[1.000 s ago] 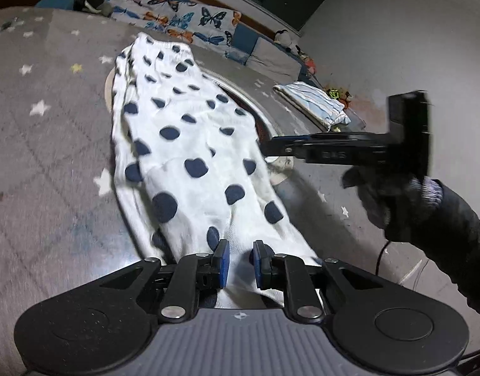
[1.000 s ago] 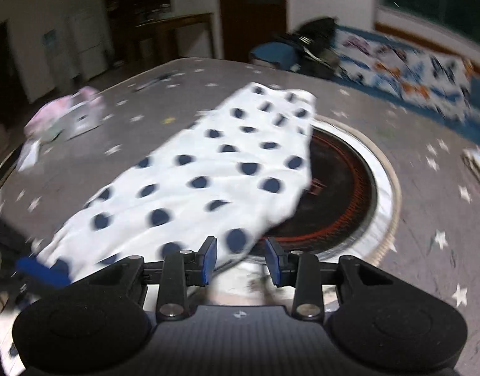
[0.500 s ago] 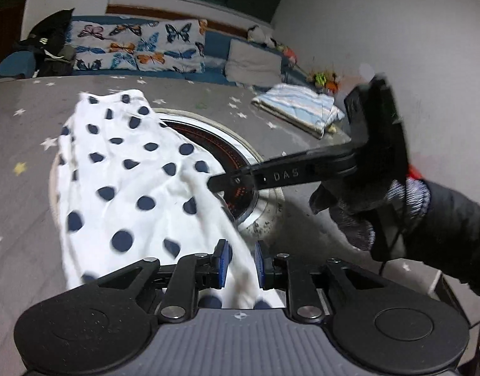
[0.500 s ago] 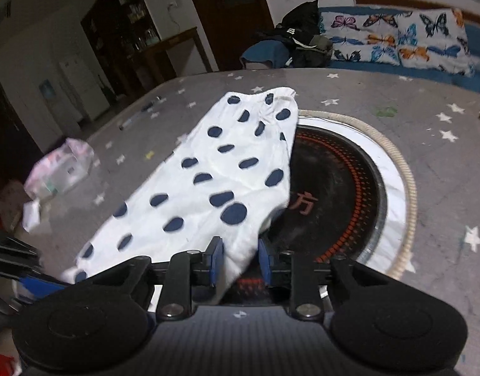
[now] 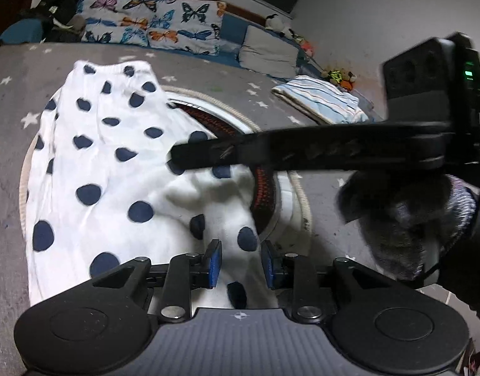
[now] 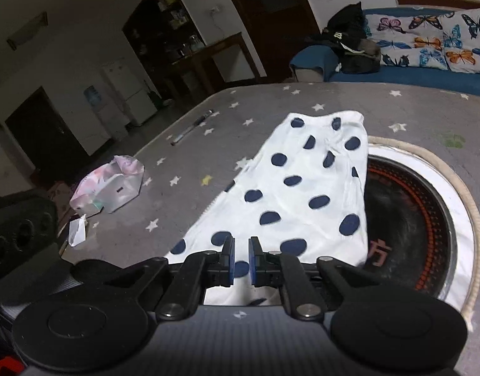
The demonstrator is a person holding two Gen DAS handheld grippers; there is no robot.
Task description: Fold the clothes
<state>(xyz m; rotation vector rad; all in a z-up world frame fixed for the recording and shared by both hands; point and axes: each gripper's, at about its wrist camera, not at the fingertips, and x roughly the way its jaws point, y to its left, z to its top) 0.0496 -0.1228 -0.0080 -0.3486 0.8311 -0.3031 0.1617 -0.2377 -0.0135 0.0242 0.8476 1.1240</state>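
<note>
White garment with navy dots (image 5: 114, 169) lies spread on the grey star-print bench (image 5: 7, 206), its right edge draped over the round black-and-red inset (image 6: 406, 219) with the white rim in the bench top; waistband end is far from both cameras, near end bunched under the grippers. Left gripper (image 5: 240, 264) sits low over the near end, jaws opening, cloth lying in the gap between the blue pads, pads not pressing on it. Right gripper (image 6: 240, 261) is at the near edge of the garment, jaws closing to a narrow slit with a bit of dotted cloth in the slit; clamped or not, cannot tell. In the left view the right gripper (image 5: 180, 156) reaches across over the garment middle, held by a gloved hand (image 5: 406, 219) with a dark sleeve. Folded blue-striped cloth (image 5: 321, 103) lies well apart at the far right of the bench. A pink-white bag (image 6: 108, 188) and a pen (image 6: 192, 127) lie on the far left of the bench. Butterfly-print cushions (image 5: 152, 28) line the sofa behind.
</note>
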